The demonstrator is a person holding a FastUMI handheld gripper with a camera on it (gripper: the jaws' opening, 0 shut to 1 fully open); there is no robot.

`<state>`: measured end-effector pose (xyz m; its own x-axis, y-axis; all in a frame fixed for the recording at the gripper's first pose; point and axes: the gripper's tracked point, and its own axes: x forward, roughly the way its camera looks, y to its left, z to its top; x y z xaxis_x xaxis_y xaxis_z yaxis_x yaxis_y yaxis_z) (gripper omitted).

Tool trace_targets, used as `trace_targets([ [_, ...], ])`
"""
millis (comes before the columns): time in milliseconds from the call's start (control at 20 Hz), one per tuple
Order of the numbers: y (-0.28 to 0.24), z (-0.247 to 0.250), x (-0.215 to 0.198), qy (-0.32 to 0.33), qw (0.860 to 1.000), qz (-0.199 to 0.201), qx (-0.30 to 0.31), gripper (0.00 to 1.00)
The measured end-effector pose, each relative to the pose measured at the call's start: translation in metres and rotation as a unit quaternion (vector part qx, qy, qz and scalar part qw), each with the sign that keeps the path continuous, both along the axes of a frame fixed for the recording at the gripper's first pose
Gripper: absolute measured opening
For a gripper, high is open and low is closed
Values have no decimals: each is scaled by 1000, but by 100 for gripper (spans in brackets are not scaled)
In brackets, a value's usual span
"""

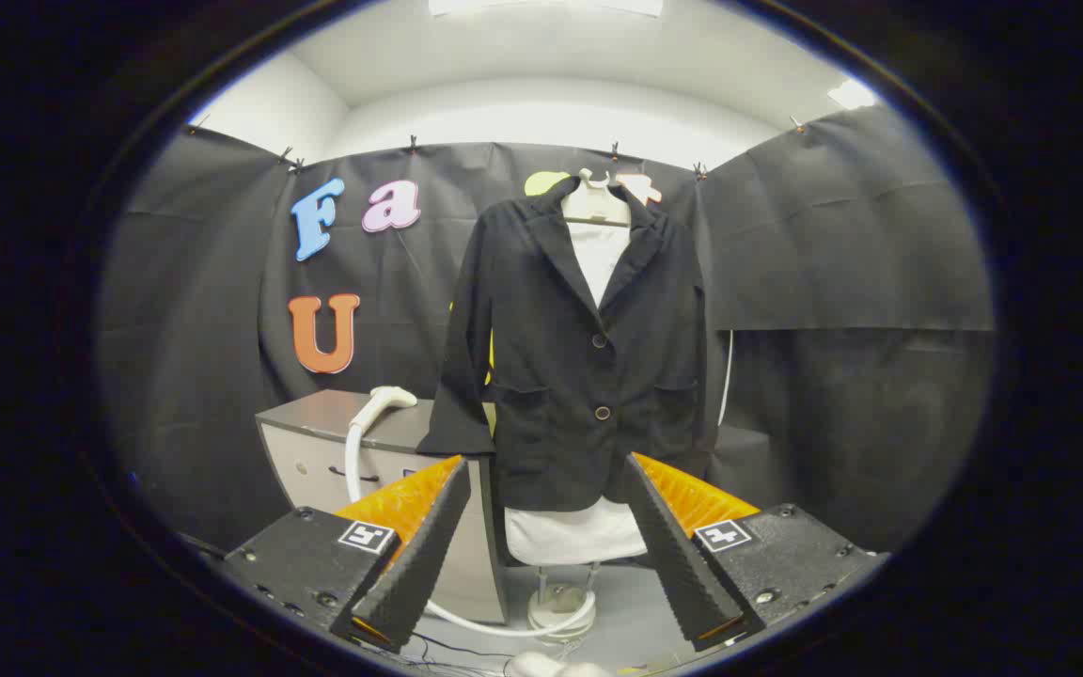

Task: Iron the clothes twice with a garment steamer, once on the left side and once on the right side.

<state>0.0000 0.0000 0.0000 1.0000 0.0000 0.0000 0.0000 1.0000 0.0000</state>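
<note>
A black buttoned jacket (579, 357) hangs on a white mannequin torso (598, 249) straight ahead, well beyond my fingers. The white steamer head (386, 401) lies on top of a grey cabinet (316, 428) left of the jacket, and its white hose (353, 461) runs down the cabinet front and curls along the floor to the mannequin's base (560, 606). My gripper (546, 470) is open, its fingers wide apart with nothing between them, still some way short of both the steamer and the jacket.
Black cloth walls enclose the booth on every side behind the mannequin. The grey cabinet stands close against the jacket's left sleeve (462, 376). A dark low block (739, 442) sits right of the mannequin. Thin cables (447, 649) lie on the floor below the fingers.
</note>
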Motion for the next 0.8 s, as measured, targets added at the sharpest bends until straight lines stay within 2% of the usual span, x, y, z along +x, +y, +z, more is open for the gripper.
trace_targets([
  [550, 6, -3, 4, 17, 1000, -10, 5, 100],
  [800, 18, 1, 26, 21, 1000, -8, 7, 100],
])
